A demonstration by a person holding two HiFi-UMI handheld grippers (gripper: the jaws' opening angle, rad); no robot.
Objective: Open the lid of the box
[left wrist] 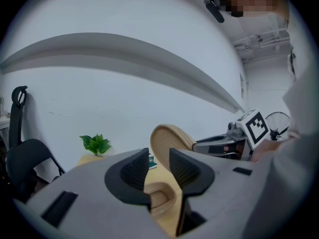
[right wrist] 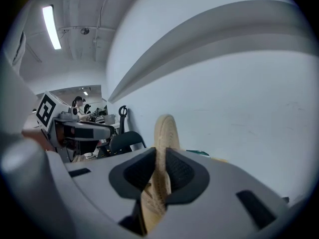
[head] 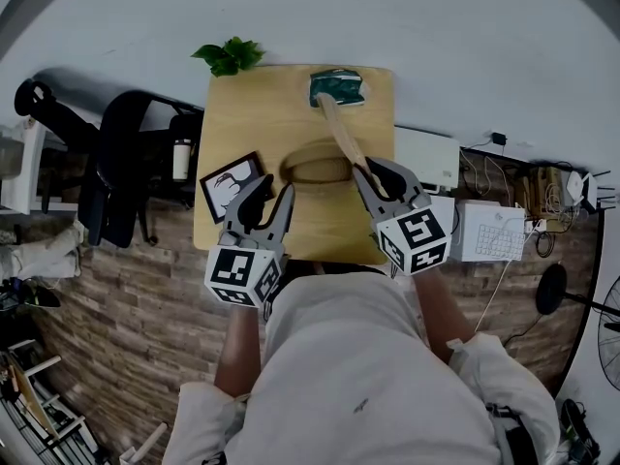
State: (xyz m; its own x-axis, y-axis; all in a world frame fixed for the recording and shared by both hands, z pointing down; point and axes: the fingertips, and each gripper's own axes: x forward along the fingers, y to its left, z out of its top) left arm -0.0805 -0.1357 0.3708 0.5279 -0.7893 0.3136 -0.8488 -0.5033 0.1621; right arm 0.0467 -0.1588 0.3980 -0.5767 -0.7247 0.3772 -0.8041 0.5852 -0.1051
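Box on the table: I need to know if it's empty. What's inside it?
Only bare wood shows inside the box; the lifted lid in the right gripper hides its right end in the head view.

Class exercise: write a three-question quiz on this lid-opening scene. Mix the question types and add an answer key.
1. True or false: the right gripper is shut on the wooden lid.
2. Relative to the box, the lid is: A. seated flat on it; B. tilted up on edge, leaving the box open; C. lying on the floor.
3. Fill in: the left gripper has its jaws ___, pressing on nothing.

Key: 1 true; 2 B; 3 open.
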